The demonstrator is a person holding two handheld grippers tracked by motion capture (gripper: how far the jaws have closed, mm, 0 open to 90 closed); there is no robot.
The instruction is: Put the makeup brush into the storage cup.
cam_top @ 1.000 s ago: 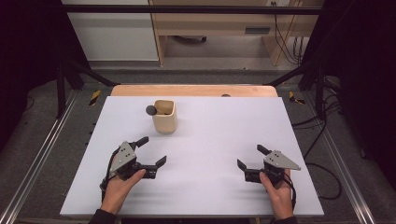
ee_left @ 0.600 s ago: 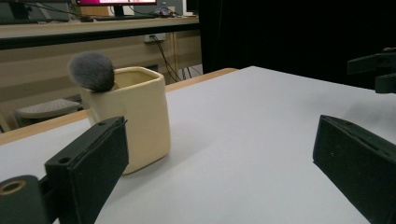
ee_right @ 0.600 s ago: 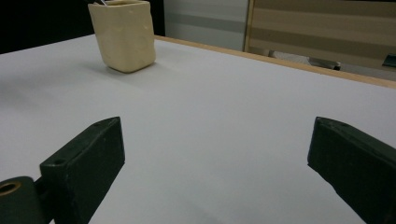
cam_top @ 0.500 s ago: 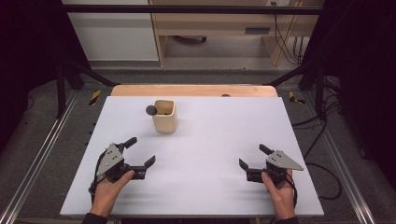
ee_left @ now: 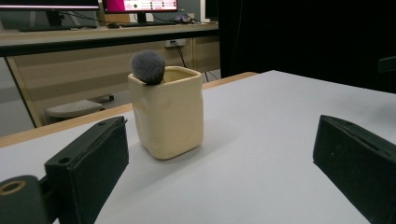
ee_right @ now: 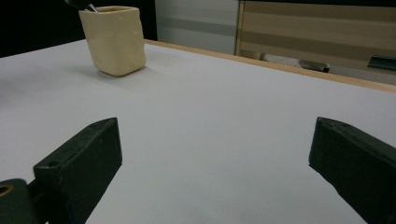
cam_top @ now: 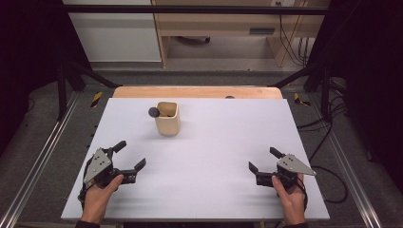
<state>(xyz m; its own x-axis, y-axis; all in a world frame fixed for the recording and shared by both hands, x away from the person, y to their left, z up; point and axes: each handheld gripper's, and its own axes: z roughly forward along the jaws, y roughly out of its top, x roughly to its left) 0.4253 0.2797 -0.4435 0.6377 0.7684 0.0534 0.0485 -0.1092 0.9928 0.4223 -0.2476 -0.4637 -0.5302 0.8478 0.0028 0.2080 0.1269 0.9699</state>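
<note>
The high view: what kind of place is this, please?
Probably a lab or office test bench: a white table framed by metal rails, a hand-held left gripper, and monitors on a desk behind.

A white table [cam_top: 228, 156] with a wooden far edge; monitors [ee_left: 140, 5] on a desk behind.

A lab or research workroom set up for recording. Shown by a white work table [cam_top: 209, 156] with a wooden edge at twelve o'clock, framed by black metal struts [cam_top: 71, 71] and aluminium rails [cam_top: 35, 164] along the floor at nine o'clock. Loose cables [cam_top: 290, 40] trailing at one o'clock, yellow-black hazard tape [cam_top: 96, 99] on the grey floor. Beyond, a wooden desk [ee_left: 107, 35] carrying lit monitors [ee_left: 140, 5] and a keyboard.
</note>
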